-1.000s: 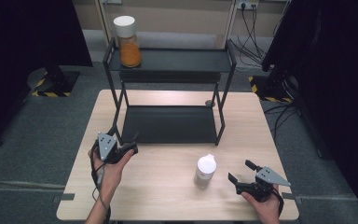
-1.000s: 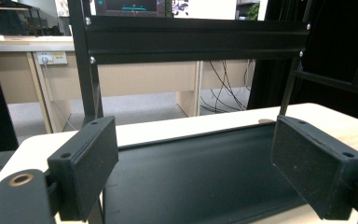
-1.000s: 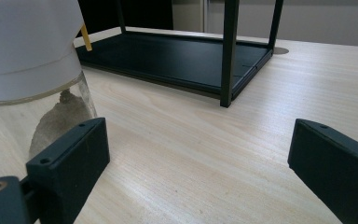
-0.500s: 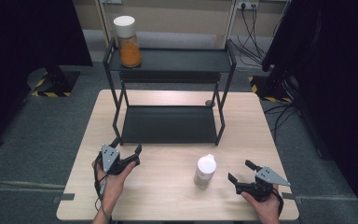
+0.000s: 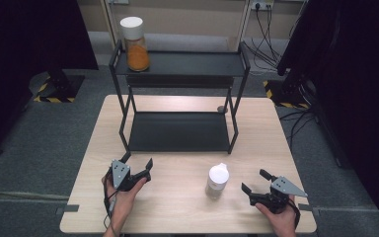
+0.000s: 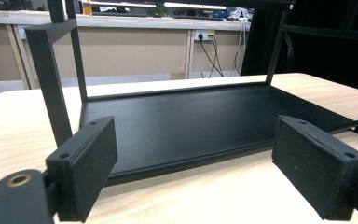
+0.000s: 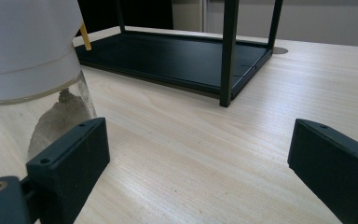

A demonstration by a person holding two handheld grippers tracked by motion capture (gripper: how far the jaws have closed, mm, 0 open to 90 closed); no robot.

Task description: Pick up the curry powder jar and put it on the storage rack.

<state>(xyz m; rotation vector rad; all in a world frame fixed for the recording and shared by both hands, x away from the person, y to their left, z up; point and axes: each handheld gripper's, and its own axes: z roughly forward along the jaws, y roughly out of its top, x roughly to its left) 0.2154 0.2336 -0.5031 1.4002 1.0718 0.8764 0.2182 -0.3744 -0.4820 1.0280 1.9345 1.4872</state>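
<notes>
A black two-tier rack [image 5: 177, 131] stands at the back of the wooden table [image 5: 177, 207]. On its top shelf at the left sits a jar of orange powder with a white lid [image 5: 135, 44]. A second white-lidded jar [image 5: 217, 180] holding grey-brown powder stands on the table in front of the rack; it looms at the left of the right gripper view [image 7: 28, 70]. My left gripper [image 5: 137, 165] is open near the table's front left, facing the rack's lower shelf [image 6: 205, 126]. My right gripper [image 5: 254, 181] is open just right of the table jar, holding nothing.
Cables and wall sockets [image 5: 261, 6] run behind the table. Dark curtains hang on both sides, with yellow-black striped bases [image 5: 49, 91] on the grey carpet. A small round grommet [image 5: 221, 109] sits in the tabletop by the rack's right rear leg.
My left gripper has drawn back toward the front edge and turned a little to the right. The right gripper and both jars have stayed put.
</notes>
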